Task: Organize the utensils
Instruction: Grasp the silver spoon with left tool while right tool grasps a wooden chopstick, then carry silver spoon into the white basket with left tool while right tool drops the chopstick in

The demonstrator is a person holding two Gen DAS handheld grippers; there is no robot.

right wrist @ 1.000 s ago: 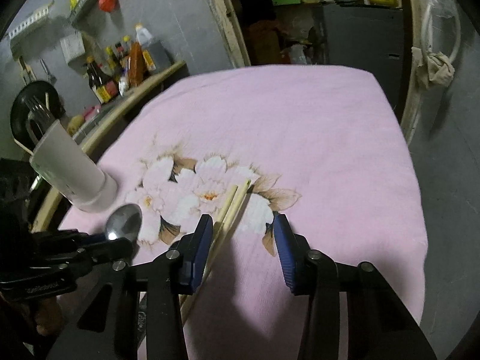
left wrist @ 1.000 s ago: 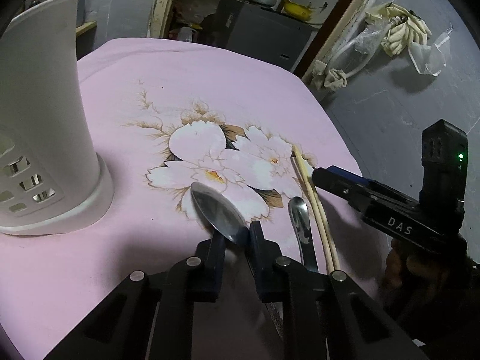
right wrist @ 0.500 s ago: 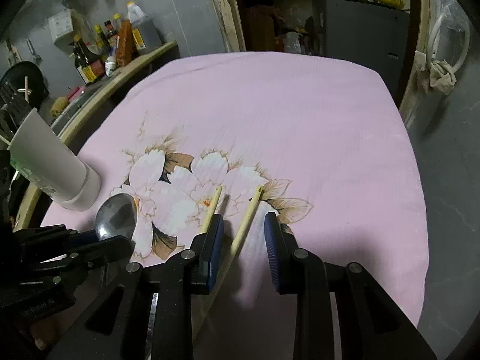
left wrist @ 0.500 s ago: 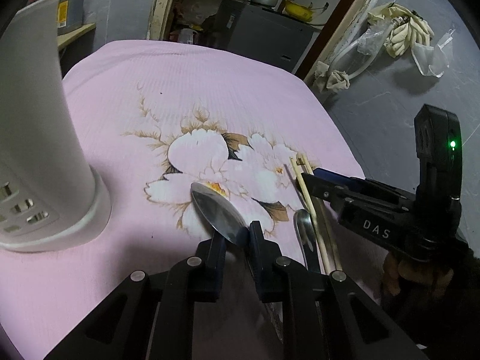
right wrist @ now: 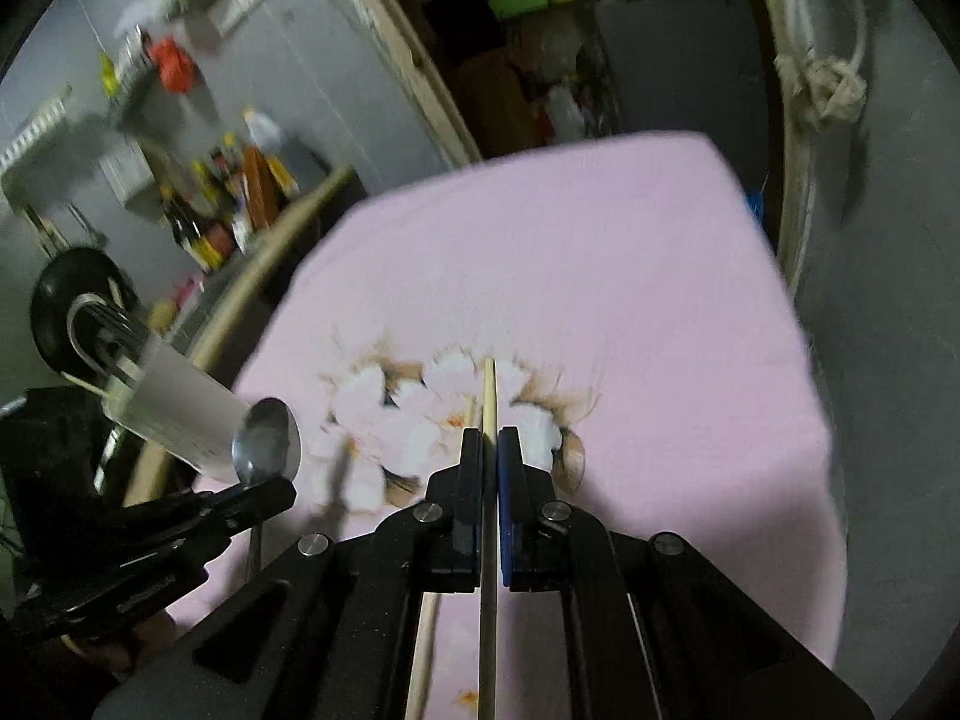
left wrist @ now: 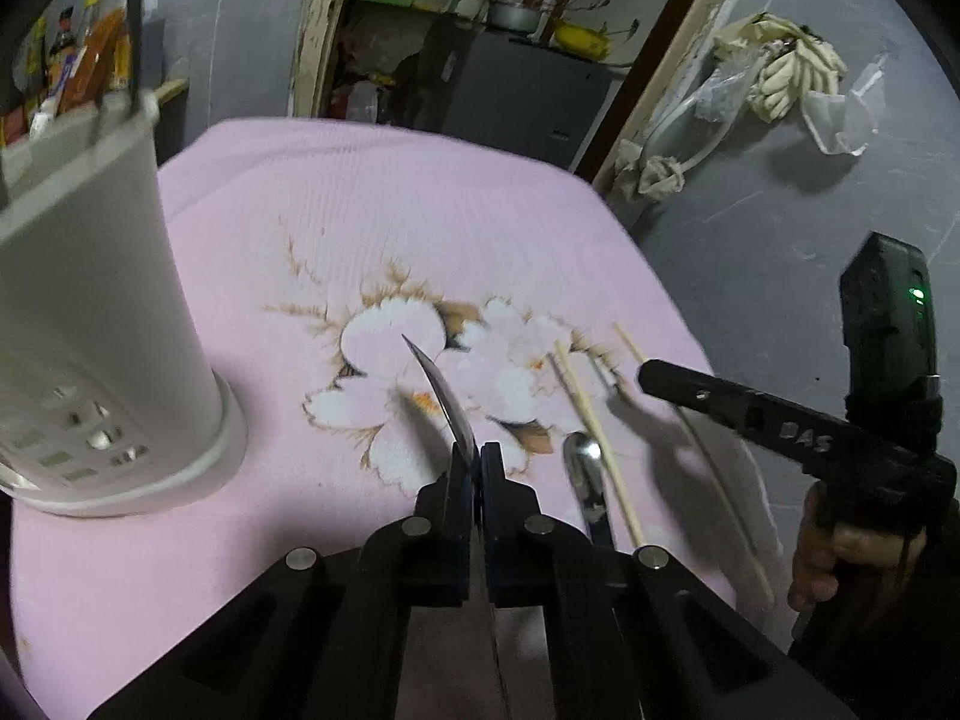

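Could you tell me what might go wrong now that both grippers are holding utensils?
The right gripper pinches only one chopstick; its mate lies on the cloth and may get left behind. The left gripper grips its spoon edge-on, so it could twist or slip before reaching the holder.

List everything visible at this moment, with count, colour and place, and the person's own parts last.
Held spoon: one, silver, clamped in the left gripper, bowl edge-on.
Second spoon: one, silver, lying on the cloth to the right of the left gripper.
Held chopstick: one, pale wood, clamped in the right gripper.
Loose chopstick: one, pale wood, lying on the cloth beside the second spoon.
Utensil holder: one, white, slotted base, standing at the cloth's left side.
Cloth: one, pink with a flower print, covering the table.
Left gripper: black, shut.
Right gripper: black, blue pads, shut.
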